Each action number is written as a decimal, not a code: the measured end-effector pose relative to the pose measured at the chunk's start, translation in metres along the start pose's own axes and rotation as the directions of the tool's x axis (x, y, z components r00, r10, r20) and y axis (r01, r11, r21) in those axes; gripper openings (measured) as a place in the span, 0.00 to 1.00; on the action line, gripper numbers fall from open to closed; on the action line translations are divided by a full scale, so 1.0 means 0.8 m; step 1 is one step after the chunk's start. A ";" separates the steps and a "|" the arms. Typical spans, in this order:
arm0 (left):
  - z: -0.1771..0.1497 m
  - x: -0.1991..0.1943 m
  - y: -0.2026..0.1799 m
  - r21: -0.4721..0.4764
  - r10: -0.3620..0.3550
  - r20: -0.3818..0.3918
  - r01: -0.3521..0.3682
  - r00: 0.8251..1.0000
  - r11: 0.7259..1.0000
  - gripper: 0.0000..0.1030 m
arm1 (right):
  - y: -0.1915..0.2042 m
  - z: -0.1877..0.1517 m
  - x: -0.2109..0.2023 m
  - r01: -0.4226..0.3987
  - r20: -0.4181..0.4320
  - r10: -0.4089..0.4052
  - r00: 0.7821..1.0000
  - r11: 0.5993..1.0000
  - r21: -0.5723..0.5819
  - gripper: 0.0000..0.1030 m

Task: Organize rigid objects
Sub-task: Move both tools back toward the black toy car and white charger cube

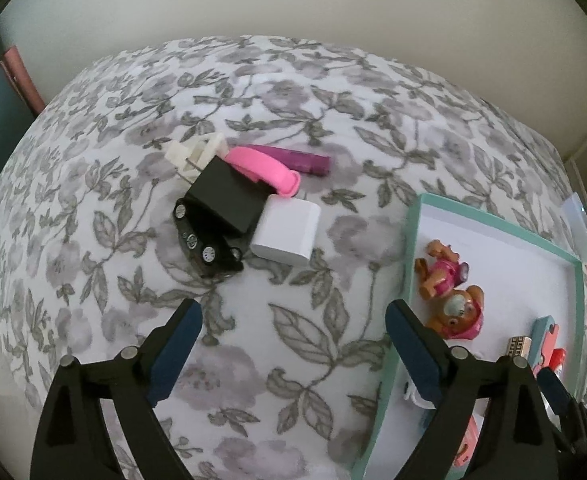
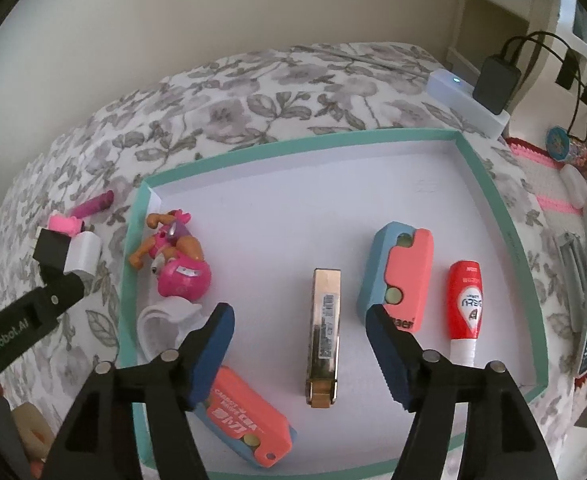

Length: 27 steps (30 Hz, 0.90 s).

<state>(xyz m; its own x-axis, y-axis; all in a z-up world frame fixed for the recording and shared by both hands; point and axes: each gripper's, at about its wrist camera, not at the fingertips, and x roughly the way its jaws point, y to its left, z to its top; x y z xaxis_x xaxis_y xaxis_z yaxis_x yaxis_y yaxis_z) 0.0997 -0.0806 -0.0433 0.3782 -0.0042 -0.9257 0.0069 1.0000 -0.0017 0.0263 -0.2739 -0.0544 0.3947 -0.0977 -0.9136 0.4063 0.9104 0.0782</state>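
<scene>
A bed covered in a white sheet printed with grey leaves and flowers (image 1: pixel 313 340) fills both views, set against a plain cream wall (image 1: pixel 293 0).

On the sheet lies a shallow rectangular cardboard tray with a mint-green rim and white floor (image 2: pixel 489 184). Several things already lie in it: a pink and brown toy puppy figure (image 2: pixel 177 256) on its side in the far left corner, a white plastic ring-shaped piece (image 2: pixel 153 324) just below it, a gold metallic rectangular case (image 2: pixel 324 332) lying lengthwise in the middle, two coral-and-blue plastic cases, one to the right of the gold case (image 2: pixel 401 272) and one at the near edge (image 2: pixel 249 420), and a red and white tube (image 2: pixel 464 304) towards the right wall.

Outside the tray, to its left, a small cluster still rests on the sheet, its pieces touching: a black rectangular block (image 1: pixel 225 196) leaning over a black toy car (image 1: pixel 209 248), a white rounded box (image 1: pixel 287 232), a pink plastic band (image 1: pixel 261 168), a purple cylinder (image 1: pixel 297 158) and a cream plastic piece (image 1: pixel 197 152), possibly a clip, though it is partly hidden.

The left gripper (image 1: pixel 293 332) hovers above bare sheet near the cluster, its blue-padded fingers spread wide and holding nothing. The right gripper (image 2: pixel 299 340) hangs over the tray, fingers released either side of the gold case without touching it.
</scene>
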 end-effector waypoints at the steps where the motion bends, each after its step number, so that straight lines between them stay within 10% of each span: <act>1: 0.000 0.001 0.002 -0.006 0.004 0.000 -0.004 1.000 1.000 0.91 | 0.001 0.000 0.000 0.002 0.001 -0.002 1.000 1.000 -0.004 0.79; 13: 0.005 0.001 0.024 -0.085 0.019 0.017 -0.017 1.000 0.996 0.92 | 0.005 0.000 0.003 0.015 0.008 -0.015 1.000 0.999 -0.031 1.00; 27: 0.028 -0.036 0.061 -0.140 0.004 0.156 0.018 0.988 0.990 0.92 | 0.014 0.004 -0.010 0.005 0.058 -0.002 0.998 0.999 -0.050 1.00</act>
<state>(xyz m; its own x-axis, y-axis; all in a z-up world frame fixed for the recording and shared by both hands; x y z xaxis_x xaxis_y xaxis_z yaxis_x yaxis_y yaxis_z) 0.1095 -0.0319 -0.0082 0.5179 -0.0013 -0.8554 -0.1155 0.9907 -0.0714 0.0306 -0.2640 -0.0445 0.4414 -0.1226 -0.8889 0.3663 0.9289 0.0538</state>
